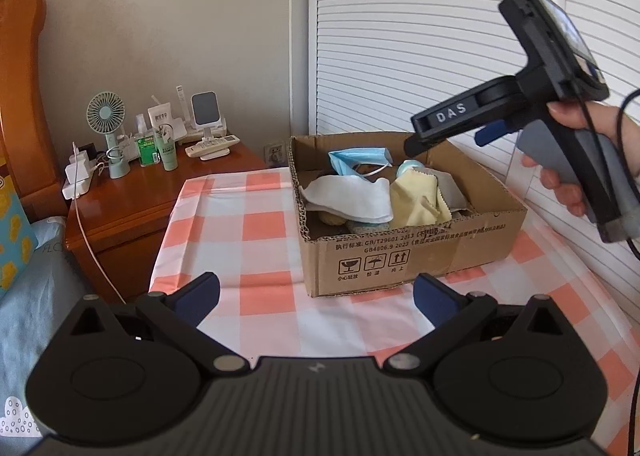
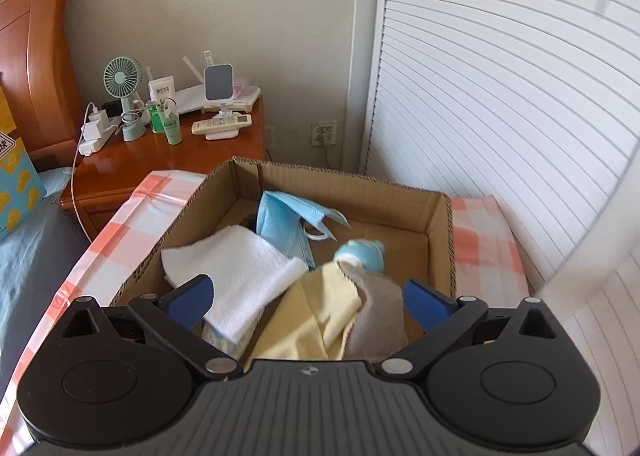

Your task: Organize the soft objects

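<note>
Cardboard box (image 2: 404,196) holds the cloths; right tongs (image 2: 308,302) gape empty above the yellow cloth (image 2: 316,316) at six o'clock; lower straight, pinch one layer; left tongs (image 1: 316,300) released.

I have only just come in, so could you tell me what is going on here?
A person holds a gripper in each hand over a checked tablecloth. The cardboard box already holds soft things: a blue face mask, a white cloth, a yellow cloth and a grey cloth. The right gripper hangs open and empty above the box, and the left gripper waits open in front of it.
</note>
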The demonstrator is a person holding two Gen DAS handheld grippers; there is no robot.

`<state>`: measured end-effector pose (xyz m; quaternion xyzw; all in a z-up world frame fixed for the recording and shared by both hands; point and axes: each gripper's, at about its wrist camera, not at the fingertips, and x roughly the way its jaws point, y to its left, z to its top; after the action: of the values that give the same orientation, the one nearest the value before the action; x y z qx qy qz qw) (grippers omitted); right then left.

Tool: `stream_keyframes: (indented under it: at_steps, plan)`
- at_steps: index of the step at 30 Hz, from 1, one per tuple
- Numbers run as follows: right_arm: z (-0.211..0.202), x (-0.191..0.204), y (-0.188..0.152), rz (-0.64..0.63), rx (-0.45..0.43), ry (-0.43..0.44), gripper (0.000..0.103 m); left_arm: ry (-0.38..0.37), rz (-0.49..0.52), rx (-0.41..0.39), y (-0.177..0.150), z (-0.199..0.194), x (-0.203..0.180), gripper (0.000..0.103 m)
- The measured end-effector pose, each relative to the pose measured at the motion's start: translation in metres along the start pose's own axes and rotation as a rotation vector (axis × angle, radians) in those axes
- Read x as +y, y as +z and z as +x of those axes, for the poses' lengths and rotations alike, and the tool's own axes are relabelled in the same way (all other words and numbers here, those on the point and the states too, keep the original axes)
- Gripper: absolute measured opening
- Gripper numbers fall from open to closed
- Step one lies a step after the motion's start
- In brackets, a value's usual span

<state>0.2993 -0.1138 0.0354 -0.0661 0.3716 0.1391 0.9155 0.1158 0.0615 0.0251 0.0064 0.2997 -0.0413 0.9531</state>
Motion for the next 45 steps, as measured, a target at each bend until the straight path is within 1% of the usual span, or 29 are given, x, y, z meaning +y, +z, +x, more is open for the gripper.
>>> stream_keyframes:
  at_steps: [5, 8, 10, 13, 19, 24, 31, 45]
  plan:
    - [-0.027, 0.006, -0.024, 0.012, 0.016, -0.061, 0.103, 0.015, -0.041, 0.028, 0.005, -0.001, 0.004, 0.102]
    - [-0.045, 0.012, -0.043, 0.018, 0.022, -0.124, 0.103, 0.015, -0.047, 0.038, 0.011, -0.003, 0.004, 0.102]
    - [-0.062, 0.018, -0.058, 0.021, 0.016, -0.174, 0.103, 0.036, -0.044, 0.049, 0.019, -0.003, 0.002, 0.102]
    - [-0.084, 0.021, -0.077, 0.058, 0.009, -0.188, 0.103, 0.070, -0.032, 0.050, 0.029, -0.003, -0.003, 0.102]
    - [-0.113, 0.021, -0.099, 0.112, -0.003, -0.230, 0.103, 0.089, -0.026, 0.053, 0.041, -0.003, -0.013, 0.102]
    - [-0.126, 0.014, -0.105, 0.169, -0.027, -0.235, 0.103, 0.090, -0.002, 0.074, 0.042, 0.000, -0.023, 0.102]
    - [-0.131, 0.017, -0.105, 0.162, -0.043, -0.228, 0.103, 0.090, 0.005, 0.080, 0.044, 0.000, -0.027, 0.102]
    - [-0.131, 0.016, -0.106, 0.167, -0.047, -0.229, 0.103, 0.084, 0.012, 0.080, 0.044, -0.001, -0.029, 0.102]
